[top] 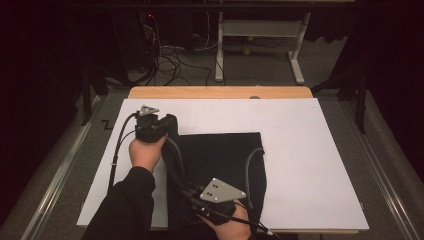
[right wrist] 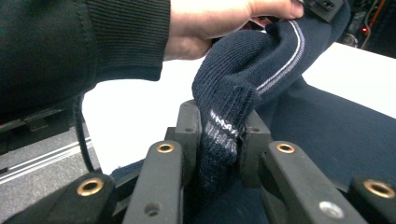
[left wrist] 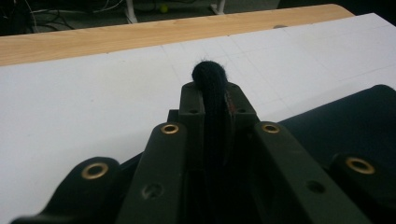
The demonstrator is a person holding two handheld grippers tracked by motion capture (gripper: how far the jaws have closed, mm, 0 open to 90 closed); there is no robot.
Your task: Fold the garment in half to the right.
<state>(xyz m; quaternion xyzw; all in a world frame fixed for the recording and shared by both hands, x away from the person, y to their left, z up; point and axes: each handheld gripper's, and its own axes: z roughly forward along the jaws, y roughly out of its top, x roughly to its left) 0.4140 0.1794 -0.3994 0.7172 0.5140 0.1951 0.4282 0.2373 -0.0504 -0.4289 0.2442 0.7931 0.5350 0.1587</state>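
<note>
The left gripper (top: 167, 125) and right gripper (top: 202, 200) each clamped the left edge of the dark navy knitted garment (top: 220, 160), lifted but not yet folded rightward.

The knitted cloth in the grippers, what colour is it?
Dark navy cloth with thin pale stripes, clearest in the right gripper view.

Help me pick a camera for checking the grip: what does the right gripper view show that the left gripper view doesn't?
Right gripper view: the knit ribbing and pale stripe of the dark garment, plus the person's hand and sleeve. Left gripper view: the wooden table edge and a wide stretch of white board. Both: a fold of the garment pinched between closed jaws, the rest lying flat on the board.
</note>
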